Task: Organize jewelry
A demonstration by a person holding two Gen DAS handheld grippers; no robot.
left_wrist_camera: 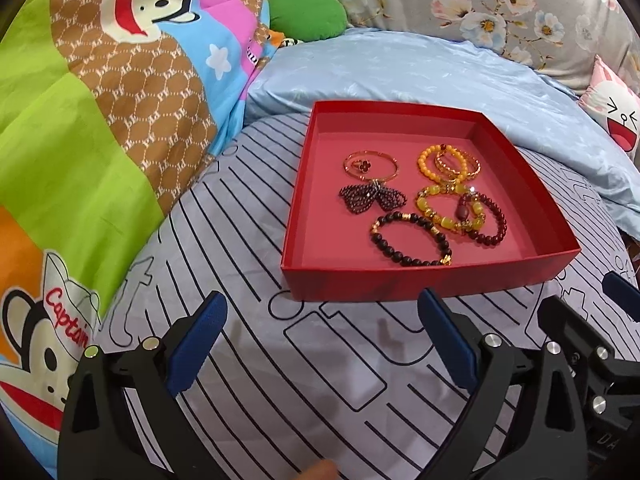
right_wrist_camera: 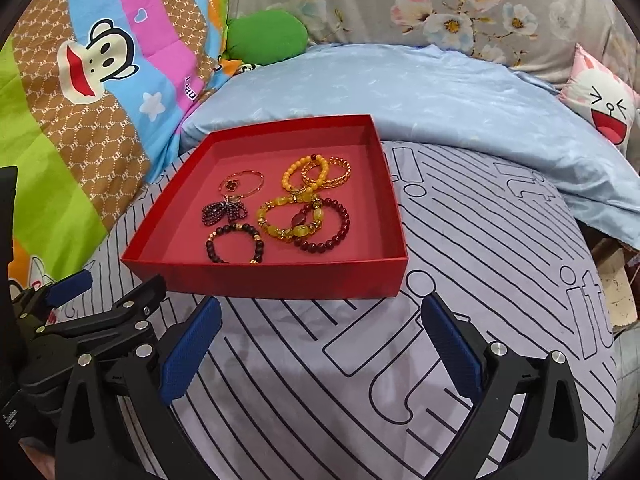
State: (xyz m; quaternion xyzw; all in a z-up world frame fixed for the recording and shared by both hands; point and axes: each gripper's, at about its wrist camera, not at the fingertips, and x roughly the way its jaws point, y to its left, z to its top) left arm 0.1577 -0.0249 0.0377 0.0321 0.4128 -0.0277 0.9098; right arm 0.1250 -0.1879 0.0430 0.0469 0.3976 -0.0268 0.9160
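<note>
A red box (left_wrist_camera: 416, 280) (right_wrist_camera: 280, 278) sits on the striped grey bedsheet and holds several bracelets: a dark bead bracelet (left_wrist_camera: 408, 258) (right_wrist_camera: 234, 246), a yellow bead bracelet (left_wrist_camera: 430, 210) (right_wrist_camera: 276, 230), a dark red bead bracelet (left_wrist_camera: 496, 224) (right_wrist_camera: 332, 240), an orange bead bracelet (left_wrist_camera: 430, 164) (right_wrist_camera: 292, 172), a gold chain bangle (left_wrist_camera: 460, 168) (right_wrist_camera: 334, 176), a thin gold bangle with a flower charm (left_wrist_camera: 370, 166) (right_wrist_camera: 240, 184) and a dark beaded bow (left_wrist_camera: 370, 198) (right_wrist_camera: 226, 212). My left gripper (left_wrist_camera: 322, 340) and right gripper (right_wrist_camera: 320, 340) are both open and empty, just in front of the box.
A colourful monkey-print quilt (left_wrist_camera: 100, 120) (right_wrist_camera: 80, 100) lies at the left. A light blue pillow (left_wrist_camera: 400, 68) (right_wrist_camera: 440, 96) lies behind the box, with a green cushion (left_wrist_camera: 306, 14) (right_wrist_camera: 266, 36) and a floral pillow (left_wrist_camera: 500, 0) further back. A pink cartoon cushion (right_wrist_camera: 604, 108) is at the right.
</note>
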